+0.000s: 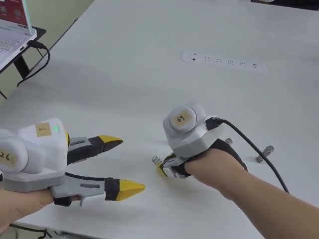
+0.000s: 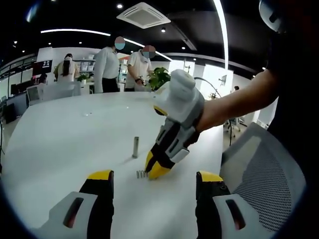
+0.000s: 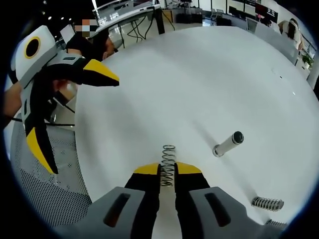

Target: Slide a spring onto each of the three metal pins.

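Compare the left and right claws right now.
The left claw is open; the right claw is shut. The left claw holds nothing; the right claw pinches a spring. The right claw tips down at the table near a pin; the left claw lies level. Both have yellow tips.

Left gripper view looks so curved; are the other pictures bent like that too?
Left gripper view: fisheye bows the ceiling lights. Right gripper view: same bulge, the spring in the tongs is sharp. Head view: straight, evenly lit table.

White workbench (image 1: 149, 59), power strip (image 1: 224, 61), laptop (image 1: 11, 27) at corner, ceiling light strips (image 2: 221, 30), mesh chair (image 2: 264, 174), potted plant (image 2: 159, 77)
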